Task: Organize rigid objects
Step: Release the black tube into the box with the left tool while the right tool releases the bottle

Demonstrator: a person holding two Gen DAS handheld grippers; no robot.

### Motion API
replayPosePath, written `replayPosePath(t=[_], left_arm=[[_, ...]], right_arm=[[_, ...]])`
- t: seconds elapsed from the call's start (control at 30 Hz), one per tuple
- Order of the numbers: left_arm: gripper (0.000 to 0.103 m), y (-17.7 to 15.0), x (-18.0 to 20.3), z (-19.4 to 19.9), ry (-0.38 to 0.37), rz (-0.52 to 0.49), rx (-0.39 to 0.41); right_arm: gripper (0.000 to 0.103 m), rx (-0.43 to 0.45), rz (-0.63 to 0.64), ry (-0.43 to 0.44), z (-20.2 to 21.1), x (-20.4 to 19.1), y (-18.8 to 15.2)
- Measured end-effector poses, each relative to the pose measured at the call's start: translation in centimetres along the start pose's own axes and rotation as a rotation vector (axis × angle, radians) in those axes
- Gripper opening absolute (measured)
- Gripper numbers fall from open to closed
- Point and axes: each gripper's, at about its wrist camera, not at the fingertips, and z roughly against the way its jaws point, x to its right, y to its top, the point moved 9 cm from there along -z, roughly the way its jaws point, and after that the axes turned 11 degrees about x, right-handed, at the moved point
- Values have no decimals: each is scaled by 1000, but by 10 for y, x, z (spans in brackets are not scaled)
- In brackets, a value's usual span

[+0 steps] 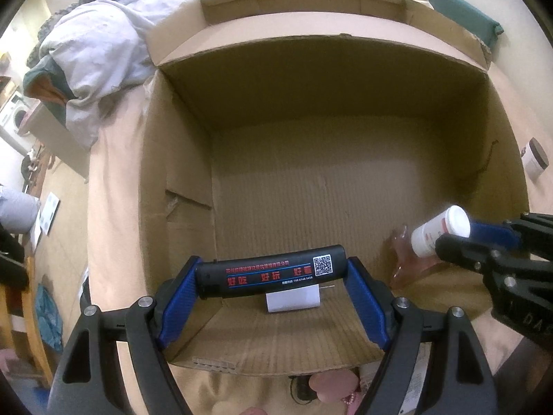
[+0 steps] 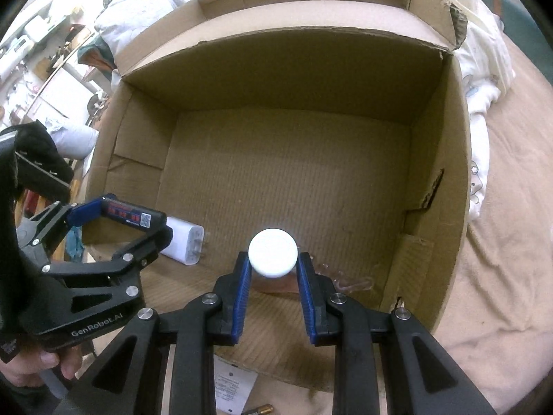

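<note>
Much sits at the edge of sight: the clear, pinkish thing (image 2: 345,282) on the floor of the cardboard box (image 1: 345,121) is half hidden behind the right hand-held gripper (image 2: 273,273) and too glassy to name; the small battery (image 2: 259,409) outside the near wall of the box is cut off by the frame; the printed paper slip (image 2: 235,390) beside it is too small to read; the red lettering on the black tube (image 1: 269,271) is legible only as Chinese characters beside a QR code.

The left hand-held gripper (image 1: 273,276) is clamped on the black tube end to end, one blue pad on each cap; the tube's long axis runs crosswise between the fingers, roughly parallel to the near wall of the box, and it hangs above the box floor near that wall; below it a white charger (image 2: 183,243) lies on the box floor with its prongs toward the box centre.

The right hand-held gripper grips a white-capped bottle (image 1: 439,231) by its body, jaws narrow; the bottle's long axis follows the fingers, cap pointing forward and down into the box, over the clear thing.

A brown-lidded jar (image 1: 535,159) stands outside the box's right wall on the bed (image 2: 501,276).
</note>
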Motion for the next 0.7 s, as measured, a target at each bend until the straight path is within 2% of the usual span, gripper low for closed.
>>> replayPosePath(t=[0.17,0.2,0.23,0.27,0.3,0.37,0.4,0.43,0.47,0.57,0.7], left_arm=[[80,0,-1,-1,4,4,-3],[80,0,-1,-1,-1,12,-3],[80,1,-1,-1,-5,20,0],[81,2,-2,0,-6,23,4],[86,3,-2,2,-6,26,10],[92,6,-2,5,-15,37,28],[100,8,-2,7,-20,45,41],[103,10,-2,9,-24,51,50],[103,12,-3,12,-31,59,65],[103,19,-5,20,-60,90,102],[103,24,-9,25,-50,103,118]], right_arm=[[30,23,-15,13,3,1,5],[35,33,-26,24,5,1,7],[54,46,-38,32,7,1,11],[65,70,-51,40,11,2,15],[71,91,-60,52,14,2,19],[74,122,-70,52,21,3,25],[84,142,-72,51,23,3,28],[100,168,-78,53,27,4,31],[103,192,-86,57,31,5,34],[103,247,-104,71,39,7,43],[103,289,-100,47,45,10,50]])
